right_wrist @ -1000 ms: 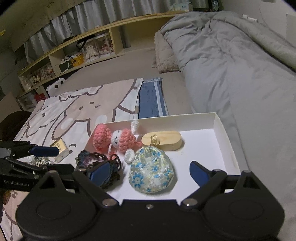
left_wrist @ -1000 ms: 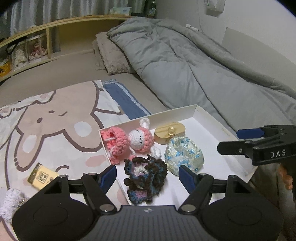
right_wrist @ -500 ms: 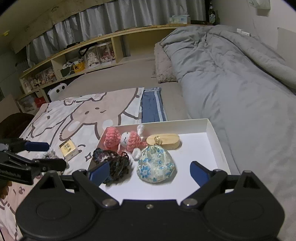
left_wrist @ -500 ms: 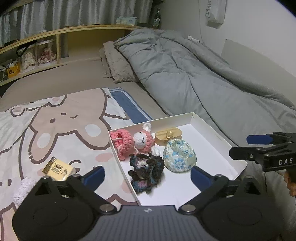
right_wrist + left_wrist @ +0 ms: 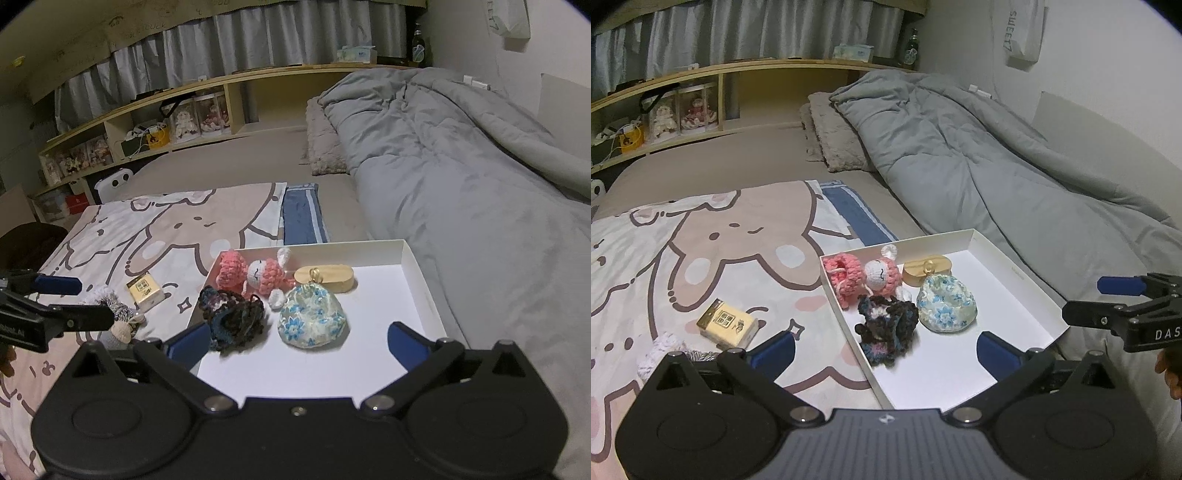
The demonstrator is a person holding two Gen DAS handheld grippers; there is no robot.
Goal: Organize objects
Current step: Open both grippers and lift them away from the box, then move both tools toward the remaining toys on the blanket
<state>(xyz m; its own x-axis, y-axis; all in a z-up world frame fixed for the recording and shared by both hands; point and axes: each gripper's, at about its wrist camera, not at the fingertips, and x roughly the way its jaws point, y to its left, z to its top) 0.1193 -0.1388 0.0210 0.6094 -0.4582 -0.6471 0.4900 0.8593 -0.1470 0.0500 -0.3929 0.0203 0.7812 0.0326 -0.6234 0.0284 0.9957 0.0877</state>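
Observation:
A white shallow box (image 5: 1015,273) lies on the bed. It holds a pink crochet piece (image 5: 846,277), a pink crochet bunny (image 5: 882,275), an oval wooden case (image 5: 927,269), a floral pouch (image 5: 947,304) and a dark crochet piece (image 5: 886,325). My left gripper (image 5: 884,349) hovers before the box's near end, jaws opening wide with nothing between them. My right gripper (image 5: 297,343) hangs over the same end, jaws also opening and empty. A small yellow box (image 5: 726,323) and a grey-white fluffy toy (image 5: 110,302) lie on the cartoon blanket (image 5: 738,236) to the left.
A grey duvet (image 5: 979,155) is heaped along the right, with a fuzzy pillow (image 5: 831,140) behind the box. A blue cloth (image 5: 301,218) lies past the box. A wooden shelf (image 5: 192,110) with figurines runs along the back wall.
Both grippers pulled back and upward from the box, so the scene looks smaller. The left jaws, earlier flanking the dark crochet piece, spread wide; the right jaws widened too.

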